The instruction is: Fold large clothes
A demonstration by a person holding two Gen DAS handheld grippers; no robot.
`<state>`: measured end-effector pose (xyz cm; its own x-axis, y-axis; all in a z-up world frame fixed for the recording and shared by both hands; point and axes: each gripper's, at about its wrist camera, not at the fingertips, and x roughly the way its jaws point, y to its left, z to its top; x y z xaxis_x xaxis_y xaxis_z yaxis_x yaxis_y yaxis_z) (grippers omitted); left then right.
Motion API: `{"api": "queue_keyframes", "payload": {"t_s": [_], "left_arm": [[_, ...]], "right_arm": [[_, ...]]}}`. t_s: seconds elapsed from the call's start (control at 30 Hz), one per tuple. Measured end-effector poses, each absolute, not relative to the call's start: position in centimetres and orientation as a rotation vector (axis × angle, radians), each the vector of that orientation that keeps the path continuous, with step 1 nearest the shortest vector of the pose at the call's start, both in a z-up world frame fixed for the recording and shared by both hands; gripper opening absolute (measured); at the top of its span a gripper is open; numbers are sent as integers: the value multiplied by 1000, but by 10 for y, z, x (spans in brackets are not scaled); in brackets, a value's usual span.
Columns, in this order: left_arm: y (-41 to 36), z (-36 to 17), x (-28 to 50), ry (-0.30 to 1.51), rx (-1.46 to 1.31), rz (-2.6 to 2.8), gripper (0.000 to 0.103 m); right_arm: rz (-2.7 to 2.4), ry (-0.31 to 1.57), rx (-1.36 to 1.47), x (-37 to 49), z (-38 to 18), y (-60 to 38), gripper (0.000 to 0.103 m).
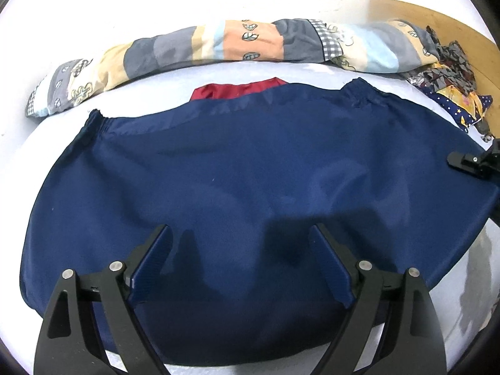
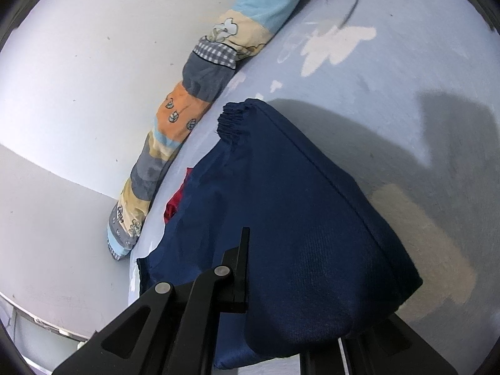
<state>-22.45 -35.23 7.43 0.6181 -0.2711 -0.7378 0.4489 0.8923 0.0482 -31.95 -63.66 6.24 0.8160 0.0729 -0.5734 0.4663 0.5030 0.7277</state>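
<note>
A large navy blue garment (image 1: 237, 181) with elastic cuffs lies spread on the pale bed sheet (image 1: 50, 131). Red lining (image 1: 237, 90) shows at its far edge. My left gripper (image 1: 240, 237) hovers open over the near part of the garment, holding nothing. My right gripper (image 2: 300, 281) is shut on the garment's right edge (image 2: 297, 218), and the cloth drapes over its right finger and hides it. In the left wrist view the right gripper (image 1: 472, 162) shows at the garment's right side.
A rolled patchwork quilt (image 1: 218, 43) lies along the white wall behind the garment. A heap of patterned clothes (image 1: 450, 72) sits at the far right by a wooden headboard (image 1: 437, 18). Bare sheet (image 2: 390, 78) lies right of the garment.
</note>
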Motion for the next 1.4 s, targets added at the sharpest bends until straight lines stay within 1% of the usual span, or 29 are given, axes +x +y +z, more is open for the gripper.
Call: {"api": "queue_keyframes", "payload": {"t_s": [0.1,0.93,1.13,1.23,1.3,1.33,1.4], "left_arm": [[-356,59,-217,868,256,-396,90],[-354,60,-217,882,208,-393,90],[-338,78,-205,846,107,-368,90],[-334,70,-190,902,90,-357,90],[-339,59,-187,934,126,-352,92],[-345,56,-190,916,182,-349,93],[-348,57,-194,898,195,-344,93]], "right_arm": [[-244,591,1021,-320,66,-636,8],[-219,577,1007,-319,73,-632,8],[-213,573,1005,-319,75,-632,8],[-212,573,1002,-319,76,-632,8],[-213,572,1002,-319,76,-631,8],[-211,571,1002,-319,76,-631,8],[-207,572,996,-318,77,-631,8]]}}
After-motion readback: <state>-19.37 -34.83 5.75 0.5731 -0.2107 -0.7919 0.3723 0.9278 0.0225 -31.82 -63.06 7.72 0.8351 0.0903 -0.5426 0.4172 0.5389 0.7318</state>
